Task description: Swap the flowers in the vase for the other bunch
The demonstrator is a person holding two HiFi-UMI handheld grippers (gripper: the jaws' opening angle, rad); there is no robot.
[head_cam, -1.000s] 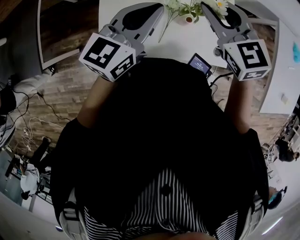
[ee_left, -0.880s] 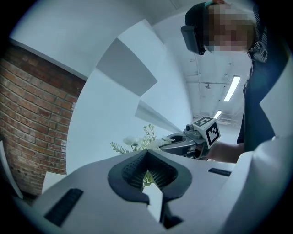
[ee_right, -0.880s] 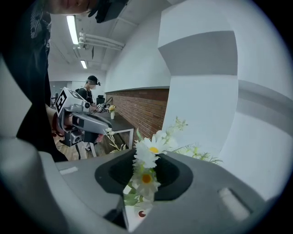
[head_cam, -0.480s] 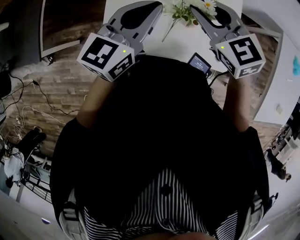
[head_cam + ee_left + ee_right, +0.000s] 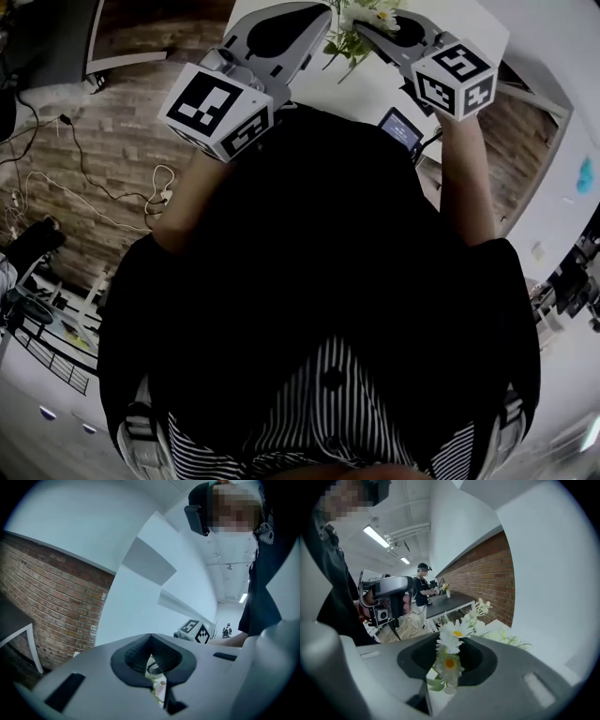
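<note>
Right gripper view: grips a daisy bunch (image 5: 450,663) in the right gripper's (image 5: 449,639) clenched fingers (image 5: 417,660), three heads counted, stems running 6 to 12 o'clock. Finds the other bunch (image 5: 480,616) just beyond at 1 o'clock, apparently lying on the desk (image 5: 361,89). Holds the left gripper (image 5: 151,637) pressed together, empty, at 9 o'clock. Counts two bunches; cannot make out the vase.

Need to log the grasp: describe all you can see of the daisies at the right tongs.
The daisies are a bunch with white petals, yellow centres and green leaves low down. They rise between the jaws of the right tongs, which look shut on them. Their stems are hidden.
</note>
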